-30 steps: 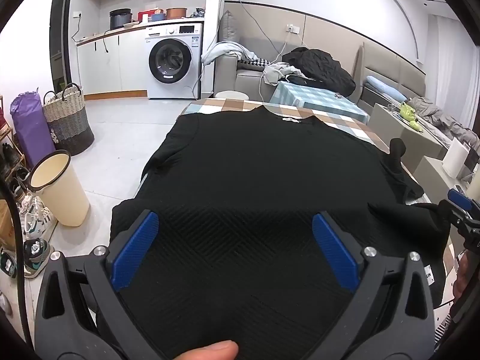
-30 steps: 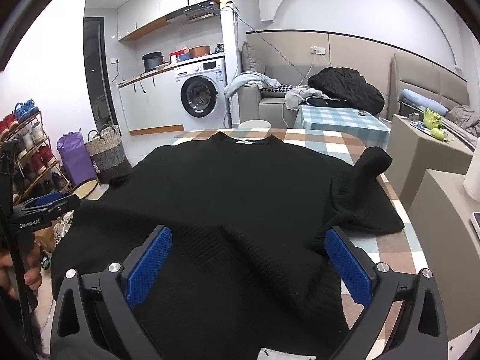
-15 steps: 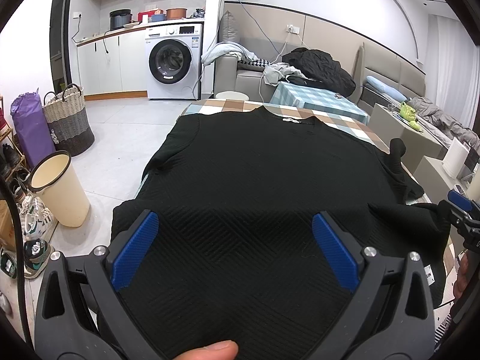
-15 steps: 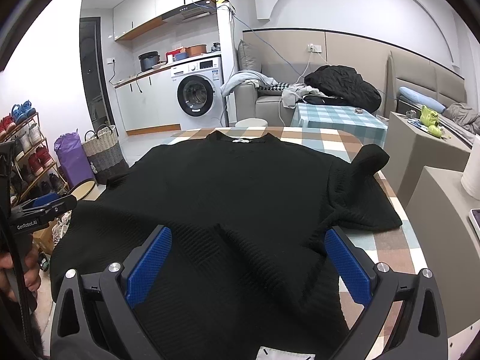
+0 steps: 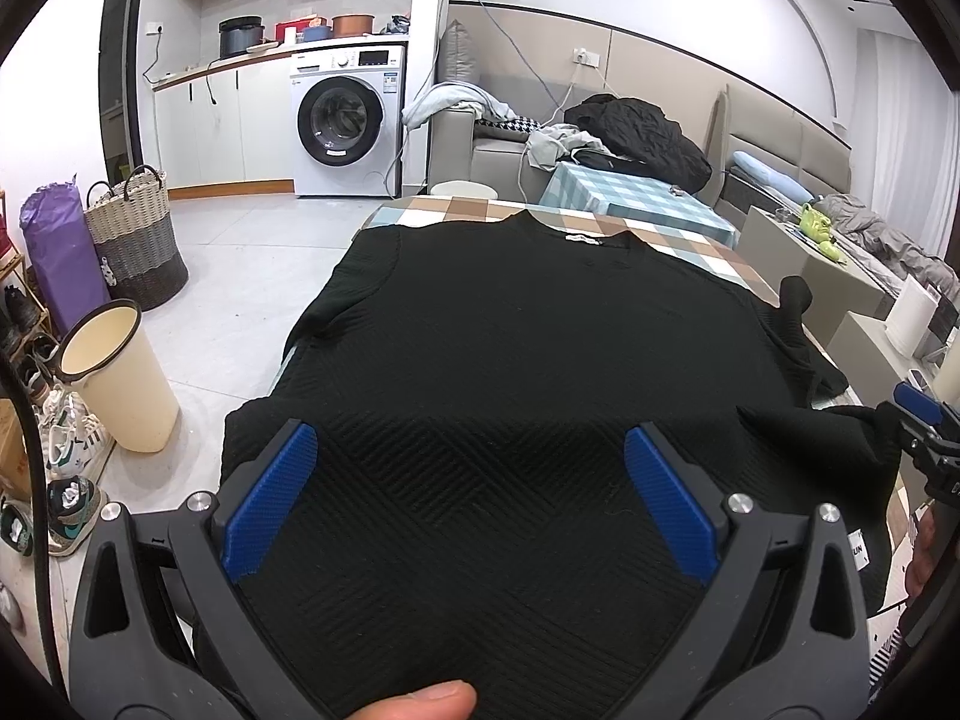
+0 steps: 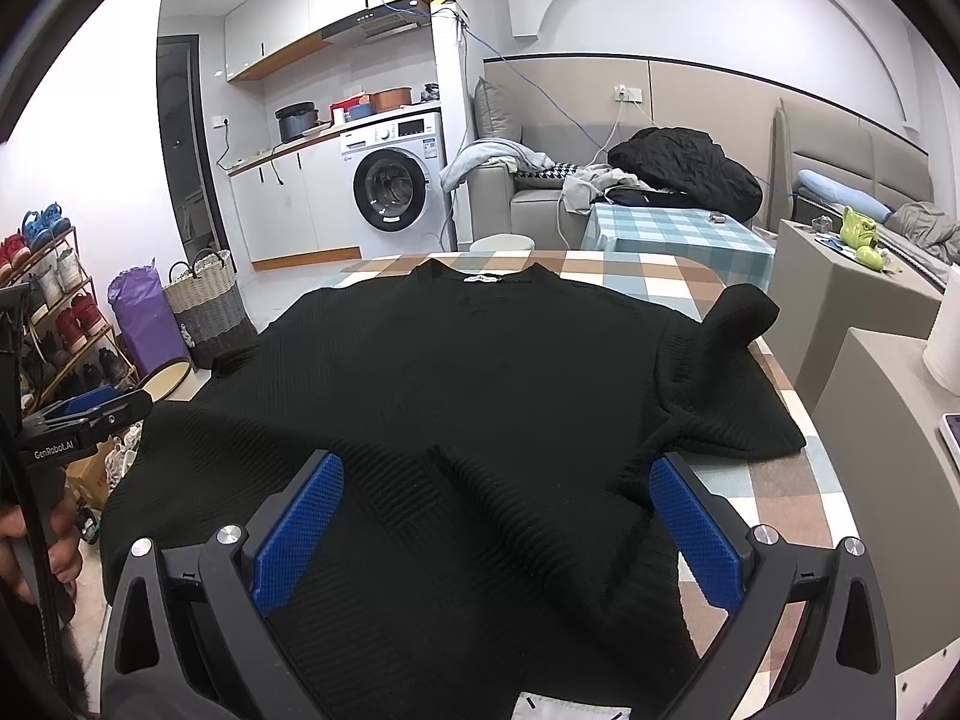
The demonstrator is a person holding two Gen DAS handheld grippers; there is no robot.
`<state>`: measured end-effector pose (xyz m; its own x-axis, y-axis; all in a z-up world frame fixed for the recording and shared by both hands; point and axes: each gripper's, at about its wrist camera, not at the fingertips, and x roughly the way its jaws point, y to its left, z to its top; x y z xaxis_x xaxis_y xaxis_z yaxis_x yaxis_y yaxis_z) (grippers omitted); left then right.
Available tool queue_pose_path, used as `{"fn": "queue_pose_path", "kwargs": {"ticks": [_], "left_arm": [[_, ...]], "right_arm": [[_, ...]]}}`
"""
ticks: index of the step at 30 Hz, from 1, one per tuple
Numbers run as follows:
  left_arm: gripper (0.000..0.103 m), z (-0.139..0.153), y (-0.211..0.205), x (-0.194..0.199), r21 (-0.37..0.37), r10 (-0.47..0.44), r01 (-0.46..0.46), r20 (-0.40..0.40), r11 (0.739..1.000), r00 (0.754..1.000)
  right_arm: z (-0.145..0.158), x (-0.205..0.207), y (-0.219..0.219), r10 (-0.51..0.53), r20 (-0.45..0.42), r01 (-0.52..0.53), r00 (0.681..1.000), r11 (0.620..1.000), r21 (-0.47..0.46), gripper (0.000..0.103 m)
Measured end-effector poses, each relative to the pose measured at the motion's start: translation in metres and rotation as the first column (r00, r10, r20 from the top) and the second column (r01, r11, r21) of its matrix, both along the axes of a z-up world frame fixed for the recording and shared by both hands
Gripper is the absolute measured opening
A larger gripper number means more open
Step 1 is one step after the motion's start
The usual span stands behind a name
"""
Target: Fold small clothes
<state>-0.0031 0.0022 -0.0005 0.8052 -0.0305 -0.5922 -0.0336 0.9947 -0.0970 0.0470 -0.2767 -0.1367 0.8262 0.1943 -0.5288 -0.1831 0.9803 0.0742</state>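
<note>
1. Left wrist view: your left gripper (image 5: 471,495) has its jaws spread wide over the black sweater (image 5: 540,360), which lies flat on the checked table (image 5: 456,210). At left of the frame, the cream bin (image 5: 114,372) looks empty; what the woven basket (image 5: 135,240) holds is hidden.
2. Right wrist view: your right gripper (image 6: 495,531) also has its jaws spread, above the sweater's hem at lower centre.

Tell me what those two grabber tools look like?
Both are black plastic. The left gripper and right gripper each have two fingers with bumpy blue pads, plus silver screws. The left one's side reads "GenRobot.AI" in white.
</note>
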Motion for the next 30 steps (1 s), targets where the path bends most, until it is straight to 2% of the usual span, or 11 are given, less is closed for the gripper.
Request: {"fn": "queue_pose_path", "kwargs": {"ticks": [16,30], "left_arm": [[0.102,-0.006,-0.003,0.006,0.004,-0.024,0.024,-0.024,1.0,0.999],[0.102,-0.019,0.008,0.024,0.012,0.0,0.001,-0.064,1.0,0.998]], "right_arm": [[-0.005,0.006,-0.011,-0.025,-0.042,0.026,0.999,0.999,0.02,0.103],[-0.006,0.011,-0.016,-0.035,-0.056,0.038,0.998,0.998,0.046,0.103]]}}
